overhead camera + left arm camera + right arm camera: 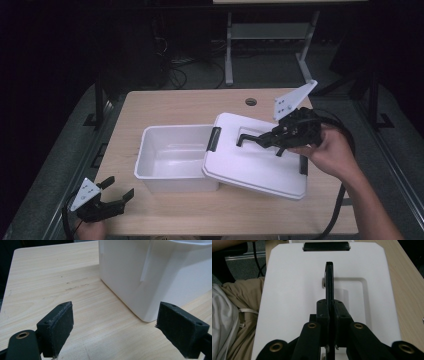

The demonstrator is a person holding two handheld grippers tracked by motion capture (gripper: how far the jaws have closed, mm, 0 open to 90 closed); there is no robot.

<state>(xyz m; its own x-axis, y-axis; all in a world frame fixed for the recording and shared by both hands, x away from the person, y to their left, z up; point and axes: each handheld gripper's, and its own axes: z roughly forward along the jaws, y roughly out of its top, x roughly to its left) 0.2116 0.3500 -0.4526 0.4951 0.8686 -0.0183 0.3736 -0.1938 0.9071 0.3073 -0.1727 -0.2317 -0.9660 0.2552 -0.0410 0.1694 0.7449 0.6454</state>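
Lid handle [329, 277] between right tongs [329, 310]

**Count of things on and around the table**

One wooden table [165, 107] carries one open white bin [172, 160] and one white lid [255, 162]. The lid has one black carry handle [248, 139] and two black latches: one [215, 139] at its left end, one [303, 167] at its right. There are two black grippers, the left gripper [118, 189] and the right gripper [260, 141], each topped by one grey plate. The tabletop has one round hole [251, 102].
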